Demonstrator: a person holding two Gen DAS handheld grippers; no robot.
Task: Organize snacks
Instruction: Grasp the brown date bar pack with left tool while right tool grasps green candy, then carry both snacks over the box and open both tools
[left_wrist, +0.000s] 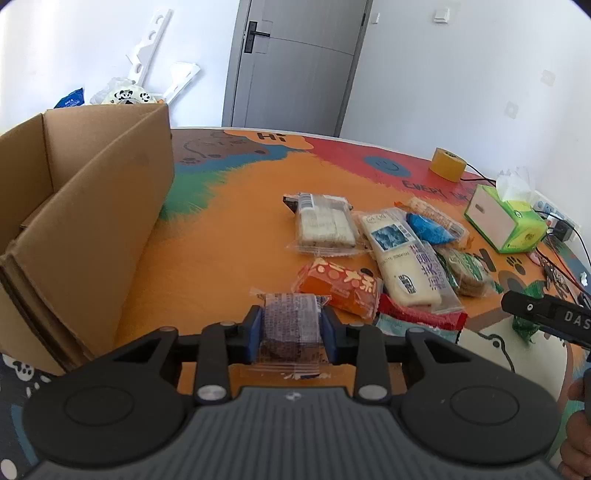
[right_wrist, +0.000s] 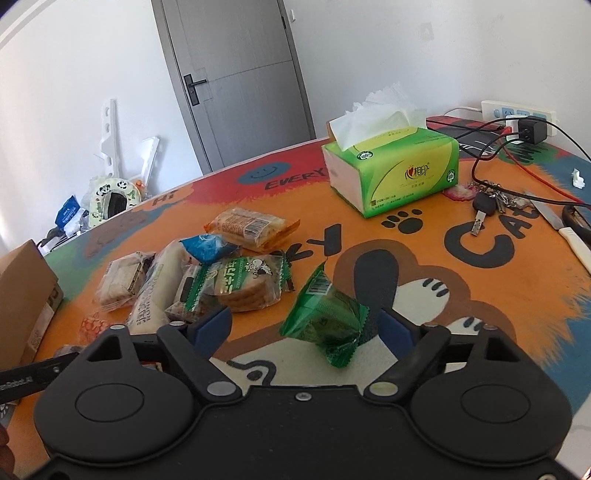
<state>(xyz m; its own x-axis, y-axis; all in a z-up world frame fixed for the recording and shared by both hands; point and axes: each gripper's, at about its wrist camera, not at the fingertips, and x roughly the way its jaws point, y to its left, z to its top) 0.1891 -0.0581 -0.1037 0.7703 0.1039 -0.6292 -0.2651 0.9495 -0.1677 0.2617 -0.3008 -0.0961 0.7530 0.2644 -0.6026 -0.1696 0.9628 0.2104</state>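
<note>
Left wrist view: the left gripper (left_wrist: 291, 328) has clamped a purple snack (left_wrist: 290, 325) on the table (left_wrist: 221, 240), beside the box (left_wrist: 92, 206). Right gripper (right_wrist: 304, 328) stands wide around a green packet (right_wrist: 325, 321), not pinching it.

Domestic room — white walls, grey door (left_wrist: 291, 62); cartoon-print mat on the counter (right_wrist: 406, 258), tissue box (right_wrist: 399, 173), keys (right_wrist: 487, 205), power strip (right_wrist: 517, 112) — household clutter on the floor.

The table (right_wrist: 424, 295) is showing an orange cloth with black paw prints; the tissue box (right_wrist: 402, 173) is glowing green and yellow; the cardboard box (left_wrist: 92, 229) is looking plain brown.
</note>
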